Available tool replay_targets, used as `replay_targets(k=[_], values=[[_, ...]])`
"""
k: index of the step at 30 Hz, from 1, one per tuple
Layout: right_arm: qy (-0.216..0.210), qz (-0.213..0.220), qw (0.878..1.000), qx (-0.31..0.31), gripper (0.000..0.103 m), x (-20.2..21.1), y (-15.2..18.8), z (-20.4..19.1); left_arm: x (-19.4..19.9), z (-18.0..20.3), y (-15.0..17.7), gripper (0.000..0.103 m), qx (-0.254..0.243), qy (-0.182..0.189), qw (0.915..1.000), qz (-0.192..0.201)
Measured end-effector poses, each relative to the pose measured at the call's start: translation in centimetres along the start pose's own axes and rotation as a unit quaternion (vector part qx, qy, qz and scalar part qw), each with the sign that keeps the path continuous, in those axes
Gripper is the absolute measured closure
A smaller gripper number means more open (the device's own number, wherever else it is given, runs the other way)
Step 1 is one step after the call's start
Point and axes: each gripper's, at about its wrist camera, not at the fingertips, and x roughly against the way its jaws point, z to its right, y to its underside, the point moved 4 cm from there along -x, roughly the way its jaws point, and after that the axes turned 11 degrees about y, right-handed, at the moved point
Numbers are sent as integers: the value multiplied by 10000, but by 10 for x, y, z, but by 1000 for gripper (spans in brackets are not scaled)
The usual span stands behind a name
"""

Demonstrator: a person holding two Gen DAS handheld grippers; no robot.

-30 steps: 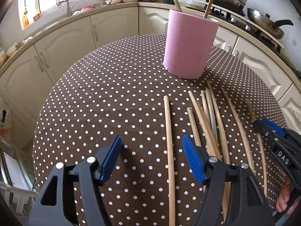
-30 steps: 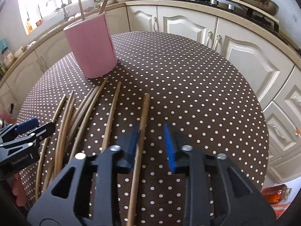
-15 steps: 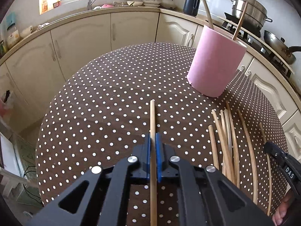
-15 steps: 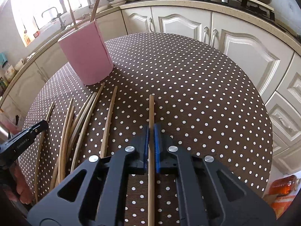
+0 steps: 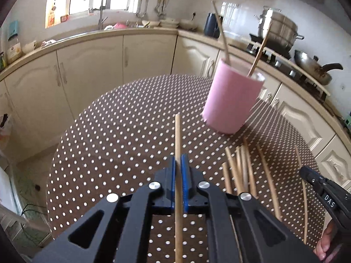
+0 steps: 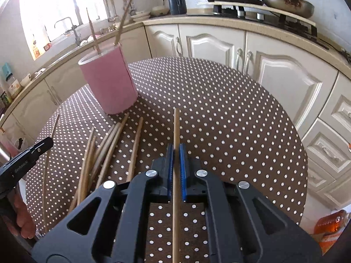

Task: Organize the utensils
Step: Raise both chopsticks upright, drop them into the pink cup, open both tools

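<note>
My left gripper (image 5: pixel 178 160) is shut on a wooden chopstick (image 5: pixel 177 135) that sticks out forward above the dotted tablecloth (image 5: pixel 114 131). In the same way, my right gripper (image 6: pixel 176 149) is shut on another chopstick (image 6: pixel 176 127). A pink cylindrical holder (image 5: pixel 232 100) (image 6: pixel 108 83) stands upright further back with two sticks in it. Several loose chopsticks (image 5: pixel 243 166) (image 6: pixel 103 151) lie on the cloth between the two grippers. The right gripper's black tip (image 5: pixel 322 188) shows at the right edge of the left wrist view, and the left one's tip (image 6: pixel 26 155) at the left edge of the right wrist view.
The round table is ringed by cream kitchen cabinets (image 6: pixel 219 43) and a counter. A wok (image 6: pixel 285 0) and a steel pot (image 5: pixel 274 30) sit on the stove, a sink tap (image 5: pixel 94 6) by the window. A person's fingers (image 5: pixel 324 247) show at the lower right.
Both grippers closed on a chopstick each, then lifted them off the cloth. The views tilted upward, so more of the kitchen wall and holder rim shows.
</note>
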Motion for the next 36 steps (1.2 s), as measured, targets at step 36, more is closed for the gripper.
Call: replay_targets(k=[36], values=[[-137, 1554, 9877, 29, 97, 85, -93, -12, 79, 39, -78, 97, -478, 55, 9898, 1338]])
